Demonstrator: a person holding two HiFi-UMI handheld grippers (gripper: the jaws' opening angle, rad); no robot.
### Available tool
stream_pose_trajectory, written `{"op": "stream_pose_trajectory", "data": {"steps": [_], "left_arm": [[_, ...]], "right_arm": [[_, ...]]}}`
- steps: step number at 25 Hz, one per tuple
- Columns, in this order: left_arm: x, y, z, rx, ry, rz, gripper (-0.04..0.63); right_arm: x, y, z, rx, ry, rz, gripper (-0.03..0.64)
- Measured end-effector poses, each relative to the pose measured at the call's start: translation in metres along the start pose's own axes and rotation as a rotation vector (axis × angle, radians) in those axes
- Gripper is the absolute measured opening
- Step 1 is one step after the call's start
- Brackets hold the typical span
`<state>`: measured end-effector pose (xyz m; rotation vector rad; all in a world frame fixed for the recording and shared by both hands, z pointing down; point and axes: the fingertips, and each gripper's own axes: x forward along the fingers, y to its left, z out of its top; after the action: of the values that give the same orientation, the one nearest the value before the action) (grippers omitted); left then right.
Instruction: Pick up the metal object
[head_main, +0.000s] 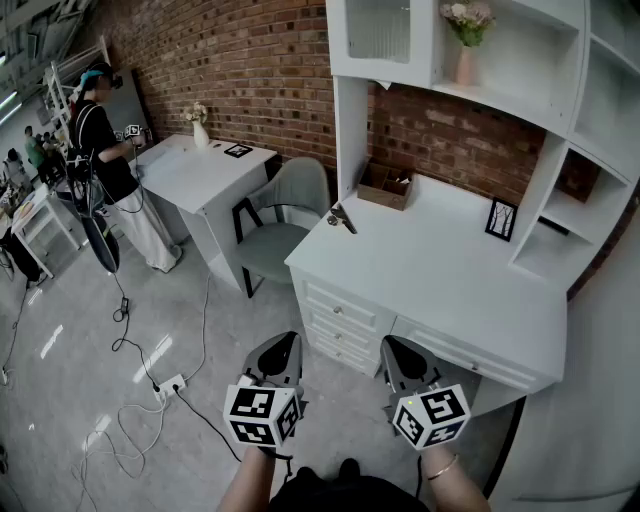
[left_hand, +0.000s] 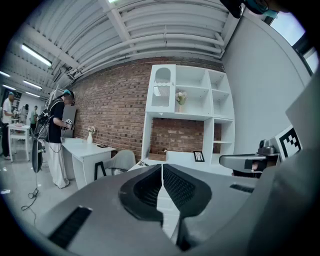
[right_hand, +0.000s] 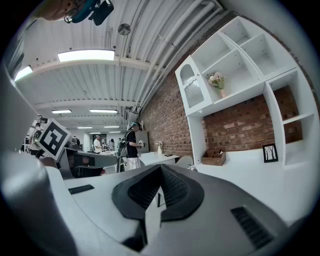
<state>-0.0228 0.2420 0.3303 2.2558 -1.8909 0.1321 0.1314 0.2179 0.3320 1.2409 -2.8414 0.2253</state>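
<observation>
The metal object (head_main: 340, 217) is a small grey tool lying at the left edge of the white desk (head_main: 430, 275); it shows faintly as the metal object (left_hand: 143, 163) in the left gripper view. Both grippers hover low in front of the desk, well short of it. My left gripper (head_main: 285, 350) has its jaws together with nothing between them, and my right gripper (head_main: 400, 352) is also shut and empty. In the gripper views the left gripper (left_hand: 162, 167) and the right gripper (right_hand: 160, 169) point toward the desk and shelves.
A grey-green chair (head_main: 285, 215) stands left of the desk. On the desk are a wooden box (head_main: 385, 186) and a small picture frame (head_main: 500, 219). White shelves (head_main: 480, 60) rise above it. A person (head_main: 105, 150) stands at a second desk (head_main: 205, 170); cables (head_main: 140, 390) lie on the floor.
</observation>
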Motion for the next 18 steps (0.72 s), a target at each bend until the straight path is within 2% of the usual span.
{"op": "stream_pose_trajectory", "data": {"steps": [11, 18], "left_arm": [[0.016, -0.004, 0.005, -0.014, -0.014, 0.021, 0.017], [0.037, 0.004, -0.001, -0.041, 0.01, 0.024, 0.017]], "right_arm": [[-0.003, -0.027, -0.002, 0.034, -0.014, 0.006, 0.005], [0.011, -0.046, -0.009, 0.066, 0.005, -0.011, 0.005]]}}
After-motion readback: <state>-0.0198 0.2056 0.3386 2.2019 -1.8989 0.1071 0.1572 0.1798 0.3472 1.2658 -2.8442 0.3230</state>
